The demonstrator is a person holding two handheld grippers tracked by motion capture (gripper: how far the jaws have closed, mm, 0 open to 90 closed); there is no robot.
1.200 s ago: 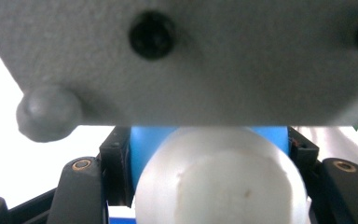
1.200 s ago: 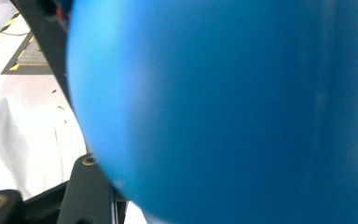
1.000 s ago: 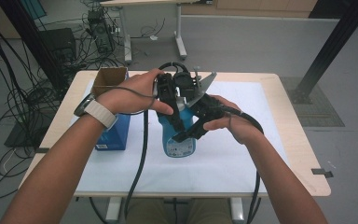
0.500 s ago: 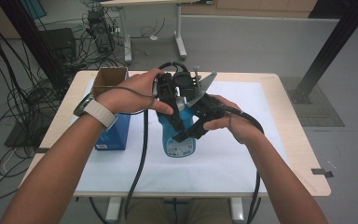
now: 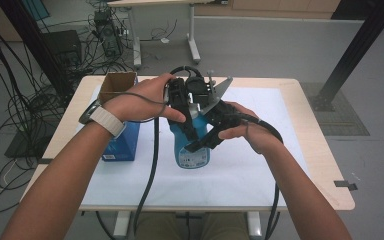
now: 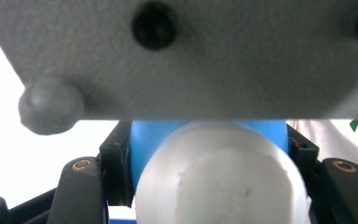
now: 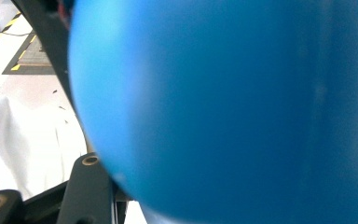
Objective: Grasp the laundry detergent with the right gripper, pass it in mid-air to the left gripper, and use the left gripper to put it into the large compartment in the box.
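Blue bottle [image 5: 192, 150] upright on white mat [image 5: 260, 165]; left gripper [image 5: 182, 107] and right gripper [image 5: 207, 140] both clamp it.

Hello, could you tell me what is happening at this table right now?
A person holds a gripper in each hand and works on a blue bottle that stands on the white sheet. The left gripper closes around the bottle's upper part, by its white cap. The right gripper presses against the blue body from the side. An open cardboard box and a blue box stand to the left.
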